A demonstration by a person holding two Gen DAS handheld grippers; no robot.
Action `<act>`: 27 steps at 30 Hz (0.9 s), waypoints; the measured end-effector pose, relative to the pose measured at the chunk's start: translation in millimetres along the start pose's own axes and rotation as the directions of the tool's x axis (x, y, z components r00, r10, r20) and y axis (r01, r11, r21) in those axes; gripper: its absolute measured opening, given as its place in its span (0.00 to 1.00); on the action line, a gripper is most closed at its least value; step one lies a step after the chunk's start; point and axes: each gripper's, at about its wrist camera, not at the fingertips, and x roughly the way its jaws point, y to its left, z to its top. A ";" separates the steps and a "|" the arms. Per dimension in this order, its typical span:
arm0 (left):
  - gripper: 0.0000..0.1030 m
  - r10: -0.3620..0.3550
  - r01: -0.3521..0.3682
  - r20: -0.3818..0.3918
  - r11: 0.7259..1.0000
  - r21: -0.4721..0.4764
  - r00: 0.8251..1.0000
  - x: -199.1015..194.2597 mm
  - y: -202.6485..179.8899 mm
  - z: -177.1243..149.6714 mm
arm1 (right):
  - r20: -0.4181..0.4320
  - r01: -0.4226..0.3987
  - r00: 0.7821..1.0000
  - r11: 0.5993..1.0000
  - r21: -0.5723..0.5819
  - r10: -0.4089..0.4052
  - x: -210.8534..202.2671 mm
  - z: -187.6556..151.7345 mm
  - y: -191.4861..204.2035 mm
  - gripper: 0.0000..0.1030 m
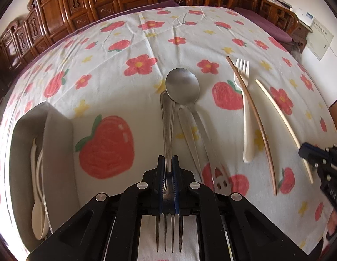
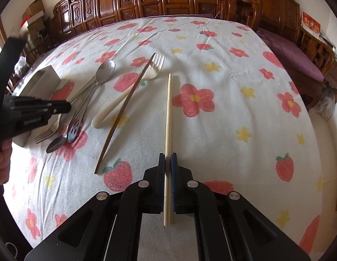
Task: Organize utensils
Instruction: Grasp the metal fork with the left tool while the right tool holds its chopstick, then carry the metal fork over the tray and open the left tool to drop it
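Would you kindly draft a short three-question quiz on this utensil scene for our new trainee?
1. True or false: the left gripper is shut on the metal fork.
2. What does the right gripper hold? A) the pale chopstick B) the white plastic fork C) the large metal spoon
3. Fill in: a white spoon already lies in the ____ organizer tray.

Key: 1 true; 2 A; 3 grey.
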 end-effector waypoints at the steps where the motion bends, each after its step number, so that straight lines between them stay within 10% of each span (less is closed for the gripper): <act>1: 0.06 0.004 -0.004 0.007 1.000 0.004 1.000 -3.4 0.6 -1.6 | 0.004 0.007 1.000 1.000 0.001 -0.007 -0.8 0.3 -0.1 0.05; 27: 0.06 -0.035 0.036 0.190 0.999 -0.005 0.981 -108.2 41.3 -14.8 | 0.145 -0.052 0.988 0.998 -0.030 0.056 -76.6 35.4 42.0 0.05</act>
